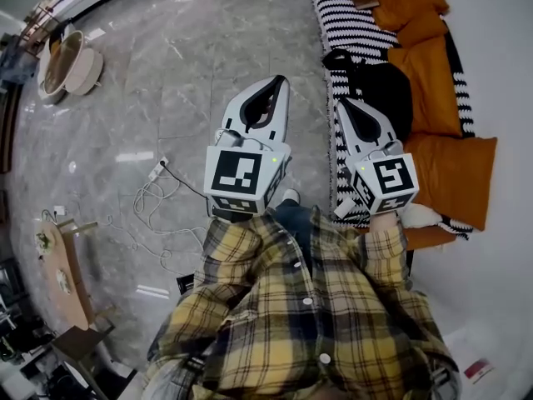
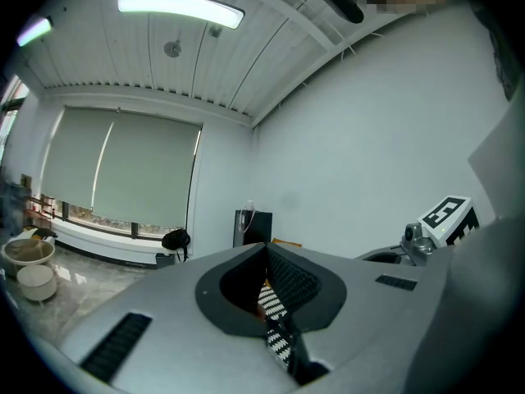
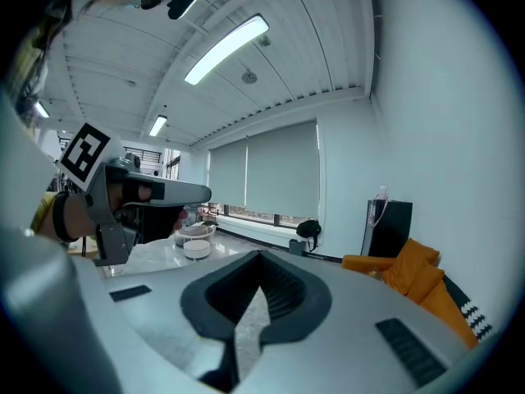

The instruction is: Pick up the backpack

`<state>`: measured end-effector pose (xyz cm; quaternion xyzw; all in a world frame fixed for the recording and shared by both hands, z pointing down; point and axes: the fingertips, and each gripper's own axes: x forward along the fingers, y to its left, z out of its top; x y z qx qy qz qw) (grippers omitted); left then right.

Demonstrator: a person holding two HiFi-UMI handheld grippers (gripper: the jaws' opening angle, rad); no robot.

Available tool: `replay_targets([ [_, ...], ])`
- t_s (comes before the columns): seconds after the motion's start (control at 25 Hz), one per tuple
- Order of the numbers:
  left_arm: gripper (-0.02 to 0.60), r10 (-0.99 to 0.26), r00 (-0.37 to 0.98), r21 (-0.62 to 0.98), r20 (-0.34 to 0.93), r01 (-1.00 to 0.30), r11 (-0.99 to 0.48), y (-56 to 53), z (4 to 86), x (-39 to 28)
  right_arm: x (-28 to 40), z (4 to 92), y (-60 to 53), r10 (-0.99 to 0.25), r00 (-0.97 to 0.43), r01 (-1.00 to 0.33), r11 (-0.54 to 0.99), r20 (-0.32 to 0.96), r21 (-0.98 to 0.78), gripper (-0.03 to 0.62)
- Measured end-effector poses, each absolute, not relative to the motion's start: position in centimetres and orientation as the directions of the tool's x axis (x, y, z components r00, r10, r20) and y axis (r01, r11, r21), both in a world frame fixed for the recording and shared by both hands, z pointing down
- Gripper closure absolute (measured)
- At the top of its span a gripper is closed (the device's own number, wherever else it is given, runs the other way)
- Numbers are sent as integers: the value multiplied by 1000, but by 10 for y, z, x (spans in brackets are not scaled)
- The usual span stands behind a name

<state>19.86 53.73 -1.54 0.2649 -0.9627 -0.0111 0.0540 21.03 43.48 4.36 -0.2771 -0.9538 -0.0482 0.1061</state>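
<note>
A black backpack (image 1: pixel 379 90) lies on a sofa (image 1: pixel 350 23) covered in black-and-white stripes, with orange cushions (image 1: pixel 450 165) beside it. My right gripper (image 1: pixel 343 102) is held out in the air with its jaws shut and empty, and its tip points at the backpack's near left edge without touching it. My left gripper (image 1: pixel 279 82) hovers over the marble floor just left of the sofa, also shut with nothing in it. Both gripper views look level across the room: left gripper (image 2: pixel 264 249), right gripper (image 3: pixel 261 254). Neither of them shows the backpack.
A white cable with a power strip (image 1: pixel 158 171) lies on the floor to the left. Round pale stools (image 1: pixel 71 61) stand far left, a wooden table (image 1: pixel 62 273) near left. A black cabinet (image 3: pixel 390 228) and a small black bag (image 3: pixel 308 229) sit by the window wall.
</note>
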Motion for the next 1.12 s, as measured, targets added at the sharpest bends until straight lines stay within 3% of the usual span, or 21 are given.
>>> replay_targets([
  [0.24, 565, -526, -847, 52, 78, -524, 850, 530, -21, 167, 190, 40, 425, 493, -841, 516, 854, 225, 58, 579],
  [0.52, 565, -635, -771, 25, 52, -634, 773, 481, -25, 96, 134, 48, 387, 395, -892, 416, 907, 219, 60, 579],
  [1.12, 565, -878, -470, 16, 94, -881, 473, 383, -22, -163, -93, 56, 316, 55, -970, 67, 997, 238, 42, 579],
])
